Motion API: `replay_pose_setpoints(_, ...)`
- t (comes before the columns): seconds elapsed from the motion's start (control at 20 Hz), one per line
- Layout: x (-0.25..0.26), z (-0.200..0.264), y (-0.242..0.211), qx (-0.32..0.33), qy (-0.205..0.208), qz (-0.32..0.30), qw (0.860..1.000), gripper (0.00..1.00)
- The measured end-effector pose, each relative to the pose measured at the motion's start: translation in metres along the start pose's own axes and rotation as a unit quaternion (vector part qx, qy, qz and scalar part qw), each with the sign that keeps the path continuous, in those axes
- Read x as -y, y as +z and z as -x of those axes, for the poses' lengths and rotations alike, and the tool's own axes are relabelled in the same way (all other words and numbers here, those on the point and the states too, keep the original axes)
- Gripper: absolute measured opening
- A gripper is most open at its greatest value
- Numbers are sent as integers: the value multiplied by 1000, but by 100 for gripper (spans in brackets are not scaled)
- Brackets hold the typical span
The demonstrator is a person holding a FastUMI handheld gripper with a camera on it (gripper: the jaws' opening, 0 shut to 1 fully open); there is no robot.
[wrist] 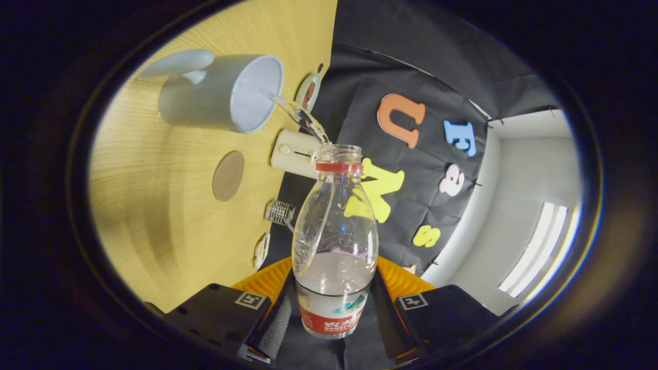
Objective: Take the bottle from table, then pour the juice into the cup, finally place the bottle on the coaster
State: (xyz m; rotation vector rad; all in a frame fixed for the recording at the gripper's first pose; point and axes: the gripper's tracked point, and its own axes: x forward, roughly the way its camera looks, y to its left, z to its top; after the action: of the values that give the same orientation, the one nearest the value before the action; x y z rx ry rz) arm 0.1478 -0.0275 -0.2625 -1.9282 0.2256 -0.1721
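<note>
The gripper is clamped on the bottle, both fingers pressing its labelled lower body; the base is cut off from sight. Beyond, a clear stream arcs from its open mouth into the cup on the wooden table, with the round coaster nearer the fingers.

You held the gripper rolled hard over, so the table stood on edge at nine o'clock of its view. Both fingers were closed onto the bottle, one at eight o'clock and one at four o'clock of its base, gripping it firmly.
</note>
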Motion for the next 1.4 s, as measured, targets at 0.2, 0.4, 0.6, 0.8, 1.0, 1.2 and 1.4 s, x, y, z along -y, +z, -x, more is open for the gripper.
replay_pose_setpoints(0.2,8,1,0,-4,-12,17,1000,78)
replay_pose_setpoints(0.4,18,3,4,-4,-29,35,999,78)
replay_pose_setpoints(0.6,29,9,7,-1,-48,46,998,78)
replay_pose_setpoints(0.8,33,9,5,-10,-53,55,997,78)
replay_pose_setpoints(1.0,40,10,3,-21,-61,72,995,78)
replay_pose_setpoints(1.2,52,15,12,-11,-90,100,991,78)
replay_pose_setpoints(1.4,58,18,9,-17,-105,110,988,78)
